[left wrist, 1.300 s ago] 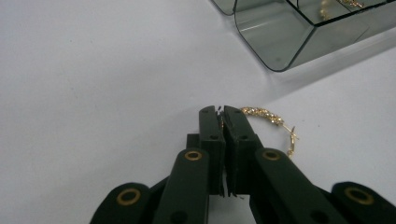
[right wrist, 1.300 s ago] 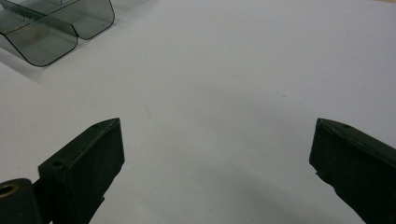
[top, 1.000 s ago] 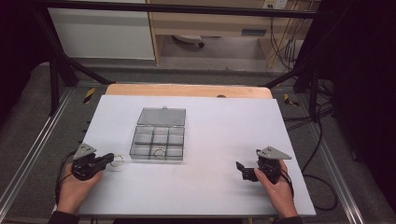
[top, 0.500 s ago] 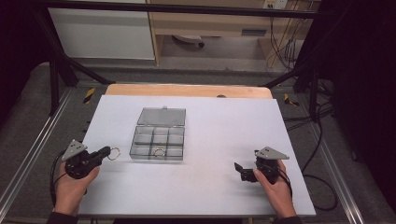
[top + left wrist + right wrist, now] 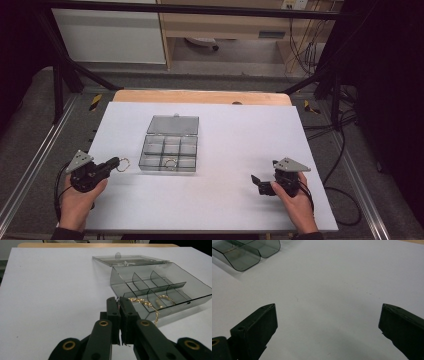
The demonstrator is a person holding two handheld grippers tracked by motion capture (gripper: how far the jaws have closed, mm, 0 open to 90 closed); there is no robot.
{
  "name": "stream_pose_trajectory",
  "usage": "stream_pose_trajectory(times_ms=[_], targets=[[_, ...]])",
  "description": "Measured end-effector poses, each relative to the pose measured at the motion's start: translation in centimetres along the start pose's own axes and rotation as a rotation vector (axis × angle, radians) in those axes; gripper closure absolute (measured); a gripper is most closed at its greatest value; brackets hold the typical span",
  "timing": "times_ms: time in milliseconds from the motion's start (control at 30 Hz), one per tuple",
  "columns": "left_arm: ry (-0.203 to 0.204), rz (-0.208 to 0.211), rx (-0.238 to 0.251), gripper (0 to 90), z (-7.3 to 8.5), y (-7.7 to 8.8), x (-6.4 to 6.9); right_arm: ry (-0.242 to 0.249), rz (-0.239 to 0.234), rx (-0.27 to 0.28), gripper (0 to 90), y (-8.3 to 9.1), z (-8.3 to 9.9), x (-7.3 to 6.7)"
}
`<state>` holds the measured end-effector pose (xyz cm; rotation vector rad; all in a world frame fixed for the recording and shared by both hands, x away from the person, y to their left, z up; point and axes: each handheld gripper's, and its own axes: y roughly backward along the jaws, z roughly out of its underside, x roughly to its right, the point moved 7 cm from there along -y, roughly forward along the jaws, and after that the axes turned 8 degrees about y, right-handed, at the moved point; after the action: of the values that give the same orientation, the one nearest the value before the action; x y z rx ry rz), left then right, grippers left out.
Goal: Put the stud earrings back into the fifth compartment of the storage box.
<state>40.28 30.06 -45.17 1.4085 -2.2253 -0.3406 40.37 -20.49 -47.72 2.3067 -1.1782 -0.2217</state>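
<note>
A clear grey compartment box [image 5: 169, 150] stands open on the white table top, its lid [image 5: 173, 125] laid flat behind it. A gold bracelet [image 5: 170, 163] lies in its front middle compartment. My left gripper [image 5: 116, 162] sits left of the box, shut on a second gold bracelet [image 5: 123, 163] that dangles from the tips. In the left gripper view the jaws [image 5: 118, 301] pinch the gold chain [image 5: 147, 304] just in front of the box [image 5: 160, 287]. My right gripper [image 5: 257, 183] rests at the front right, open, with nothing between its fingers [image 5: 259, 322].
The white sheet [image 5: 240, 135] covers a wooden table whose far edge [image 5: 200, 96] shows behind it. Metal rails run along both sides. A corner of the box [image 5: 242, 255] appears at the top left of the right gripper view.
My left gripper has drawn back a little to the left, carrying the gold bracelet off the table. The right gripper has barely moved.
</note>
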Motion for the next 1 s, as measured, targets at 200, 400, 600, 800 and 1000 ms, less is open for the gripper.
stream_pose_trajectory(times_ms=[200, 400, 600, 800, 1000], targets=[[0.006, -0.002, 0.002, 87.1, -0.04, 0.00, -0.06, 0.002, -0.009, 0.013, 2.5, 0.16, -0.05, 0.12], [0.008, -0.009, 0.004, 87.1, -0.12, -0.01, -0.38, 0.005, -0.009, 0.007, 2.8, 0.05, 0.01, 0.16], [0.004, -0.011, 0.015, 87.0, -0.33, 0.26, -0.35, 0.008, -0.009, 0.018, 2.6, 0.16, -0.17, -0.14], [-0.006, 0.002, 0.032, 87.0, -0.80, 0.27, -0.14, 0.006, -0.002, 0.004, 2.8, 0.05, 0.00, -0.15], [0.002, -0.001, 0.038, 87.0, -0.98, 0.25, -0.35, -0.001, -0.004, 0.001, 2.8, -0.23, 0.02, 0.05]])
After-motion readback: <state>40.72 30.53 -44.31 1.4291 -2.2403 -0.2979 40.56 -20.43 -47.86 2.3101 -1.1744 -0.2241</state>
